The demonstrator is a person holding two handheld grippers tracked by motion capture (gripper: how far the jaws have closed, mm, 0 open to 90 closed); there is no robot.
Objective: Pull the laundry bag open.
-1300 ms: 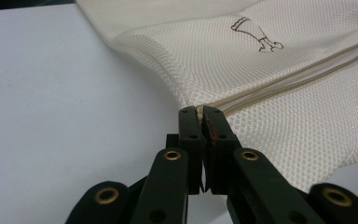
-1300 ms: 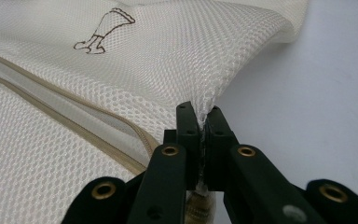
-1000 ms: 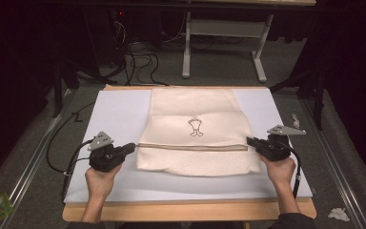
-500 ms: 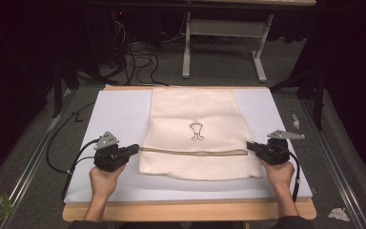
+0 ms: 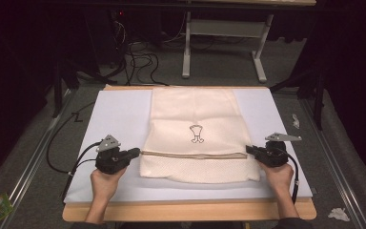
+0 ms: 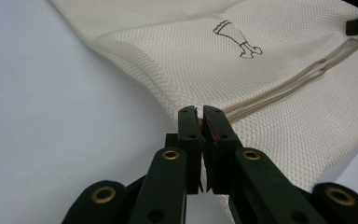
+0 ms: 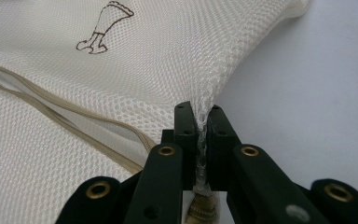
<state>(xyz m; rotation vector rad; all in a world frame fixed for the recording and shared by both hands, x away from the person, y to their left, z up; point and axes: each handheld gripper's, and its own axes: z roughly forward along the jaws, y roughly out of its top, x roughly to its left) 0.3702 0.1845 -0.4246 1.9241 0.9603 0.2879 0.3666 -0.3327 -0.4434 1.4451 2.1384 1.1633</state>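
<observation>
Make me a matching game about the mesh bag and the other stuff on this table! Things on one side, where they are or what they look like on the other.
Things:
1. left tongs
2. right tongs
3. little brown drawing
4. white sheet

Descriptions:
A. printed on the middle of the cream mesh bag
B. spread flat under the bag, on the wooden table
C. shut on the bag's edge at the left of the high view
D. shut on the bag's edge at the right of the high view

Pairs: 1-C, 2-D, 3-A, 4-B
</observation>
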